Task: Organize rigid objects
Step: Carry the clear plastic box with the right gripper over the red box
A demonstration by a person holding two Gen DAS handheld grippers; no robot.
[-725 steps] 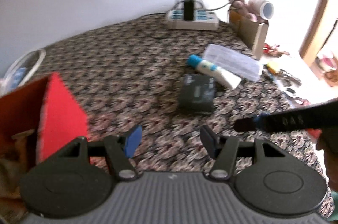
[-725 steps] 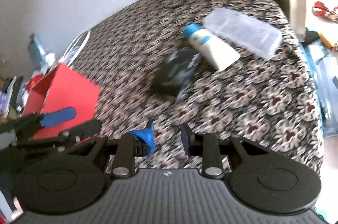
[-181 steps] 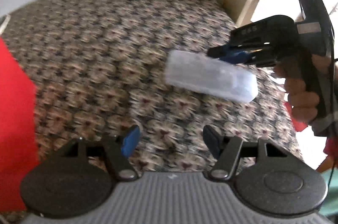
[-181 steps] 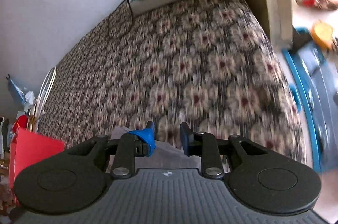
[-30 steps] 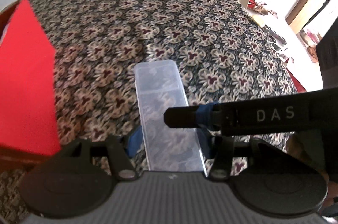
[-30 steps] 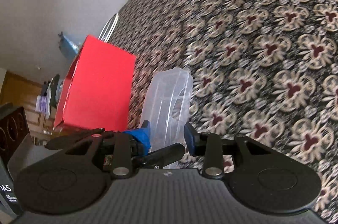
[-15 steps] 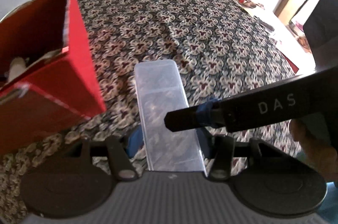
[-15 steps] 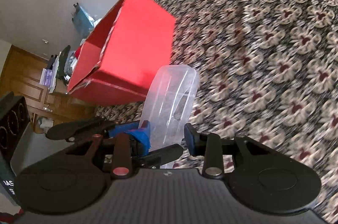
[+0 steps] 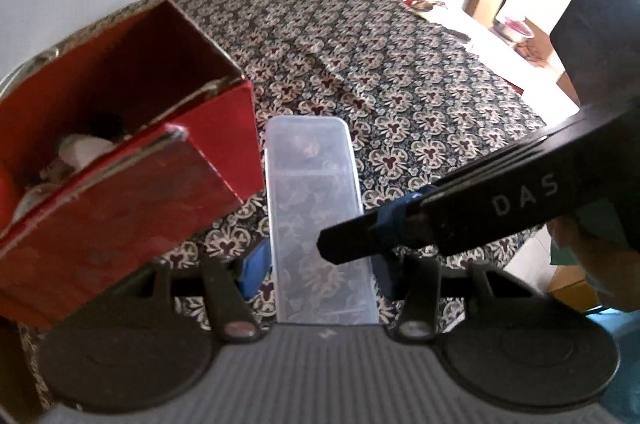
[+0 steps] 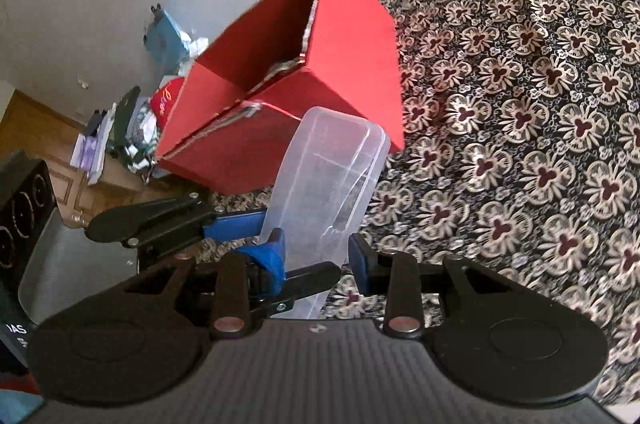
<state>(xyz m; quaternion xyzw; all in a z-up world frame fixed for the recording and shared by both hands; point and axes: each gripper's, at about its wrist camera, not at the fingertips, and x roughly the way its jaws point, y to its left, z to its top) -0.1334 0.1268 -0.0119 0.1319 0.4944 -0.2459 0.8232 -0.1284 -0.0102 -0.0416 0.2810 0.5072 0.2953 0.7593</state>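
The red box (image 9: pixel 120 159) is the largest item, standing open-topped on the patterned desk (image 9: pixel 400 83) ahead and to the left of the left gripper (image 9: pixel 320 270); some pale contents show inside it, not identifiable. The clear plastic case (image 9: pixel 314 207) is carried clear of the desk, held between the fingers of the left gripper, whose pads press its two long sides while closing slightly. The right gripper (image 10: pixel 316 256) also has the case between its fingers (image 10: pixel 276 248); these are narrowing, and contact on the right-hand pad cannot be confirmed from the right wrist view. The case's long axis runs straight out from the left gripper's fingers, far end pointing forward and down toward the desk, with that end just beside the near right corner of the box. Judged risks: the far end could strike the box wall or rim instead of clearing the opening, since the case sits level with the box corner, not above it. The smooth, slightly flexible walls could slip or bow under a two-sided pinch near one end. The two grippers, crossing closely over the same end, could foul each other on release.
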